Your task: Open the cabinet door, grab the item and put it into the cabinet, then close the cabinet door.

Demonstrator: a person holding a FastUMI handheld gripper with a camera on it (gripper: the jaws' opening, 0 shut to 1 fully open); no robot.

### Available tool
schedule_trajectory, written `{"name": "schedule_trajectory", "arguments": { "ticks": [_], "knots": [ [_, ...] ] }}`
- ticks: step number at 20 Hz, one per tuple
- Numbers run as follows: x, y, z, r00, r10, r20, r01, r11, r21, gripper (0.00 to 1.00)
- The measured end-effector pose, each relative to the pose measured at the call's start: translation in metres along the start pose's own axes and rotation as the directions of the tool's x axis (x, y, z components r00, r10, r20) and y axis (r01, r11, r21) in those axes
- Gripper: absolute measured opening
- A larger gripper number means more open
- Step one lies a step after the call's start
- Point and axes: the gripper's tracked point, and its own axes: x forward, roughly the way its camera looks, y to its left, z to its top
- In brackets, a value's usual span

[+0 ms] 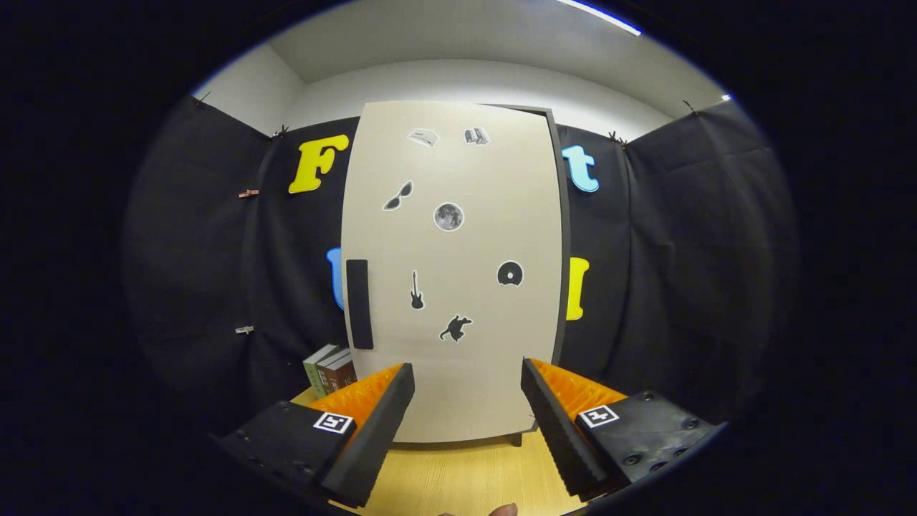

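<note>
A tall beige cabinet (458,287) stands on the wooden table straight ahead of my fingers, its door closed and dotted with small black stickers. A black vertical handle (359,304) runs along the door's left edge. My gripper (467,378) is open, with nothing between its black ribbed fingers (380,423), and is held a short way back from the door. A few books (331,370) stand on the table just left of the cabinet, beyond my left finger. A fingertip of the person's hand (501,510) shows beneath the gripper.
The light wooden table (466,480) stretches from under the fingers to the cabinet's foot. Black cloth walls close in behind and on both sides of the cabinet.
</note>
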Motion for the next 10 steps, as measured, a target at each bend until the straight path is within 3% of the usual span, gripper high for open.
{"name": "schedule_trajectory", "arguments": {
  "ticks": [10],
  "knots": [
    [0.0004, 0.0018, 0.0013, 1.000, 0.006, 0.008, -0.006, 1.000, -0.006, 0.98]
  ]
}}
